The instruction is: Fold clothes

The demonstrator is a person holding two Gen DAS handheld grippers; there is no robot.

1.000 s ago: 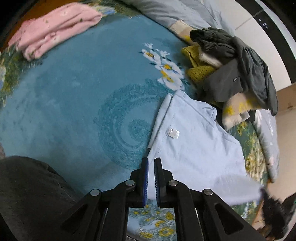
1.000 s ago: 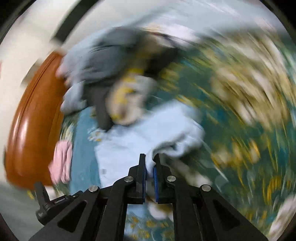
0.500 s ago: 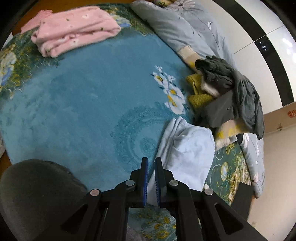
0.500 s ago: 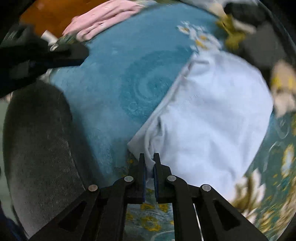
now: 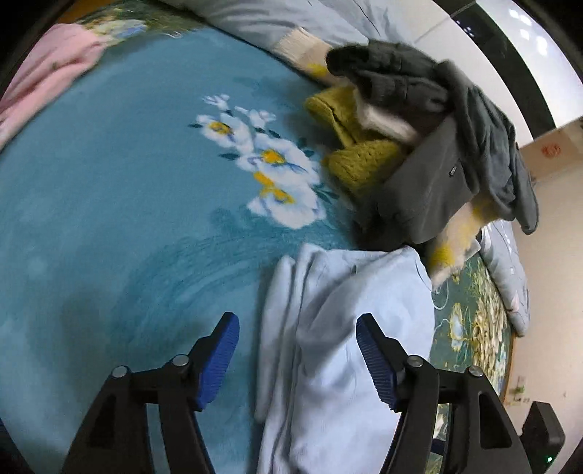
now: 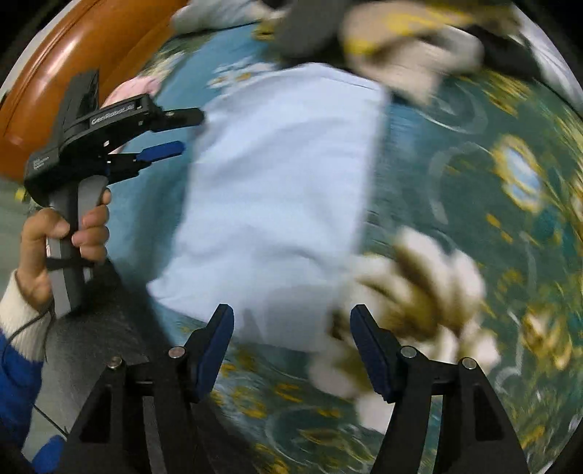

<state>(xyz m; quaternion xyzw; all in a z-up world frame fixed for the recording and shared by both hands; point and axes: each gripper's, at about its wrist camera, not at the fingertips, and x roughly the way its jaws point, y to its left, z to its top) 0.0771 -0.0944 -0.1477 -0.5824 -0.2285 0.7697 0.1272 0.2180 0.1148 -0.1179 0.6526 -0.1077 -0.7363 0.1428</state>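
A light blue garment (image 5: 339, 350) lies folded over on the teal flowered blanket (image 5: 109, 204); in the right wrist view the same light blue garment (image 6: 277, 204) stretches away from me. My left gripper (image 5: 297, 359) hangs over its near end, jaws opening, cloth lying under and between the fingers but not pinched. From the right wrist view, the left gripper (image 6: 182, 133) shows at the garment's left edge, held by a hand (image 6: 62, 240). My right gripper (image 6: 291, 350) is opening above the garment's near hem, pads clear of the cloth.
A heap of unfolded clothes (image 5: 430, 146), grey, mustard yellow and white, sits just beyond the blue garment. A folded pink garment (image 5: 47, 73) lies at the far left. A pale quilt (image 5: 291, 22) borders the back, a wooden bed frame (image 6: 65, 73) the side.
Both grippers were shut on the blue garment's edge and have let go, their jaws now wide. The garment went from spread flat to folded over. Both hands came down closer to it.
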